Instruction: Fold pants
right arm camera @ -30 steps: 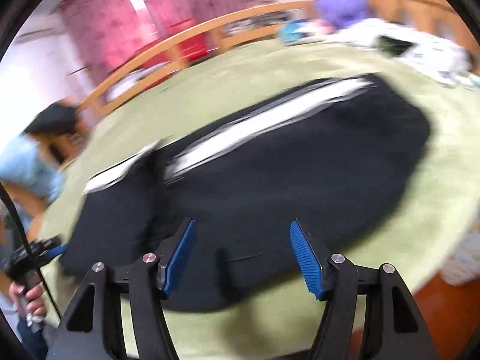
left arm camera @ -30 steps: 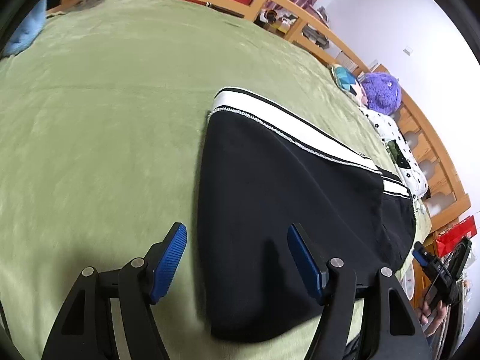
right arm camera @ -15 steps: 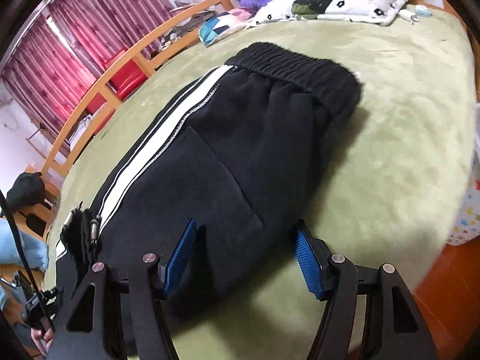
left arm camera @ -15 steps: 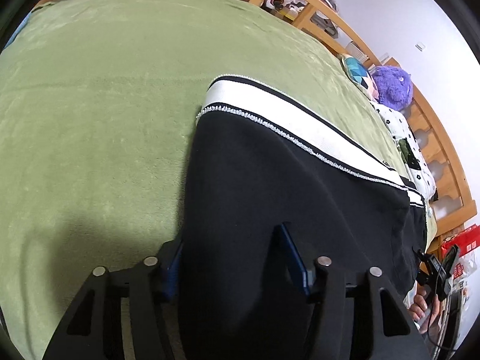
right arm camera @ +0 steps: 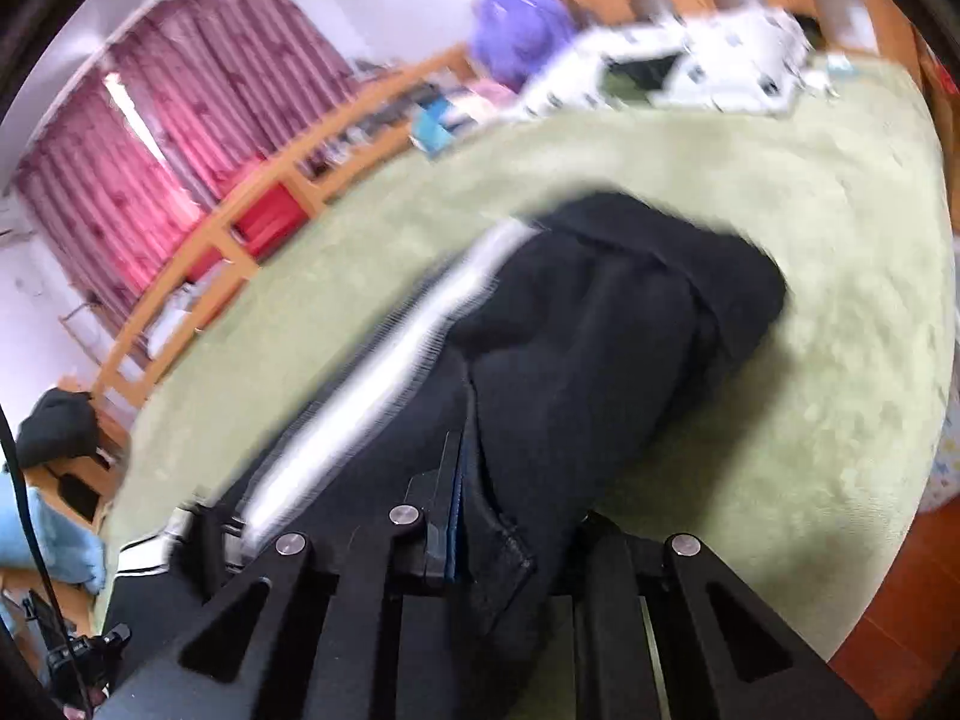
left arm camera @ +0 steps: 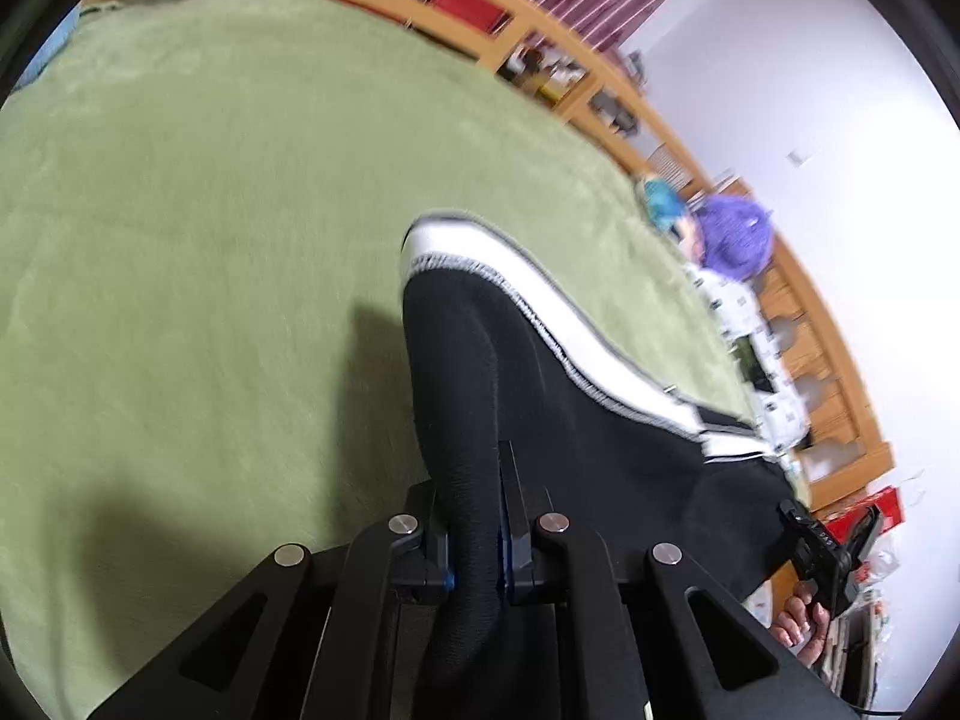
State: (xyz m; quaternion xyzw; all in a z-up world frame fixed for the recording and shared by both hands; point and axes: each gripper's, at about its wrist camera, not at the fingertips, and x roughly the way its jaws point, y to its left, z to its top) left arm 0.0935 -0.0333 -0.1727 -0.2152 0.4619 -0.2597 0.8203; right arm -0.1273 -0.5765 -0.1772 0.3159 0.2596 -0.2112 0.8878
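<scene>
on green blanket (left arm camera: 210, 240) | left gripper (left arm camera: 474, 516) pinching pants (left arm camera: 600, 450); right gripper (right arm camera: 480, 516) pinching pants, both just closed

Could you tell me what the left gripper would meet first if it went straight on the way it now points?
The left gripper is already shut on the black pants; straight on it would probably meet more of them, then the green blanket.

You see black pants (left arm camera: 606, 420) with a white side stripe lying lengthwise on green bedding, near edge bunched upward
</scene>
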